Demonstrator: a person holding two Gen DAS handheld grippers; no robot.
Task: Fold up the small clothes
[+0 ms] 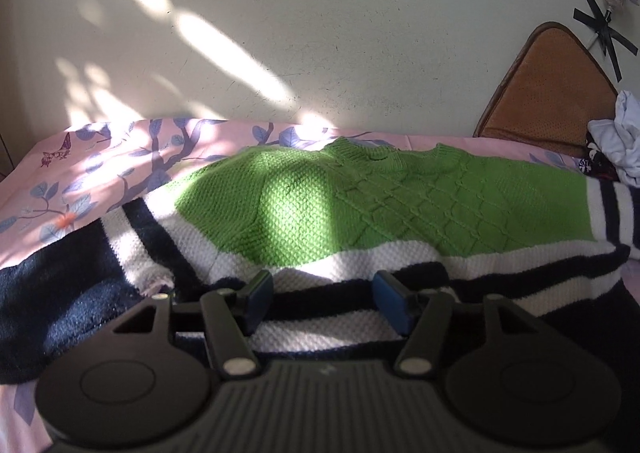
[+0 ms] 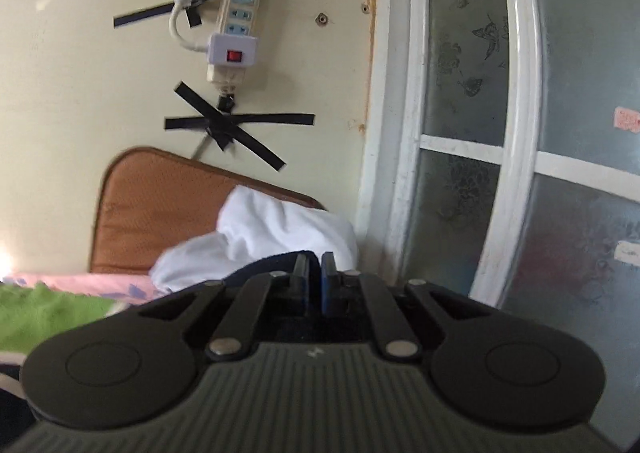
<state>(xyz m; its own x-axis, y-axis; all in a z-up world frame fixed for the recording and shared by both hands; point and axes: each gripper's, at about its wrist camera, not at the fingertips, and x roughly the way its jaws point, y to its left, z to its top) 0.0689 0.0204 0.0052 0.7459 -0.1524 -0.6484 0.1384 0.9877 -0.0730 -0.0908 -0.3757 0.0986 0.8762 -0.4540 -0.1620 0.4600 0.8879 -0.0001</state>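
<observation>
**Sweater spread wide, left claw over its striped hem**

The knitted sweater (image 1: 360, 205) lies flat on the pink bedsheet (image 1: 80, 165), its long axis running side to side across the left wrist view, neck toward the wall and striped hem nearest the claws. The left claw (image 1: 324, 301) hangs low over the navy and white stripes with its jaws apart; nothing is pinched between them. The right claw (image 2: 315, 273) has its jaws closed together, pointing nearly level at a white bundle of cloth (image 2: 260, 237) and a brown cushion (image 2: 160, 205). A dark edge sits at its tips, but I cannot tell whether it grips fabric. The left hand looks better placed over the hem for the next fold.
</observation>
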